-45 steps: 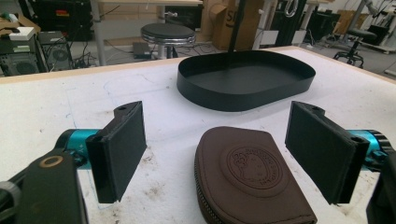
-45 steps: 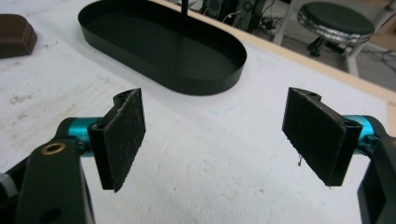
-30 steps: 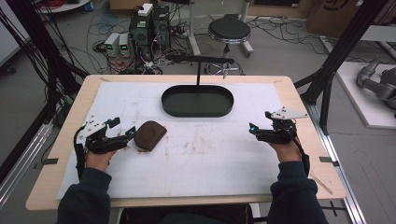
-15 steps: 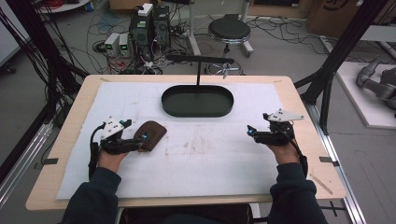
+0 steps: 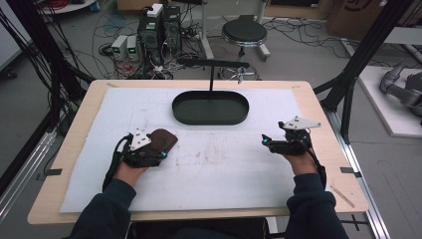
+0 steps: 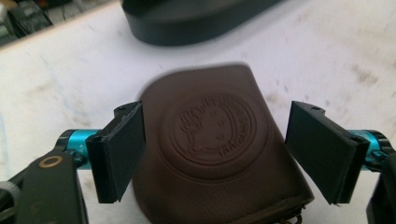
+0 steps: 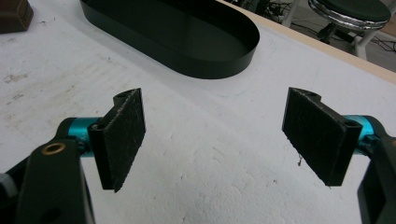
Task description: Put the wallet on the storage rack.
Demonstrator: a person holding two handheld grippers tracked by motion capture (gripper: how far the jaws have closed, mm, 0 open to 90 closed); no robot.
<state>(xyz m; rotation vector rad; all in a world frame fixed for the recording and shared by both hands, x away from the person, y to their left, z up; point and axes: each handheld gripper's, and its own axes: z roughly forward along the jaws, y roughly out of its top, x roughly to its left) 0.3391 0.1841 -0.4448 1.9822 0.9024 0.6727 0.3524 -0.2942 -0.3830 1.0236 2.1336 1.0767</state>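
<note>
Two forearms are seen reaching in from the near edge of the bench (image 5: 74,194), each hand holding a gripper low over the white mat (image 5: 219,174). The left gripper (image 6: 215,154) is held with jaws released, set either side of a brown pouch (image 6: 210,144) lying flat between them; whether the left jaw touches it cannot be told. The right gripper (image 7: 215,135) is held spread apart over bare mat, grasping nothing. A black tray (image 5: 210,107) is set beyond, at mid-bench.

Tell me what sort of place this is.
Probably a robotics lab or data-collection workspace: computer towers and tangled cables cover the floor beyond the table, and a robot arm lies at the right.
</note>
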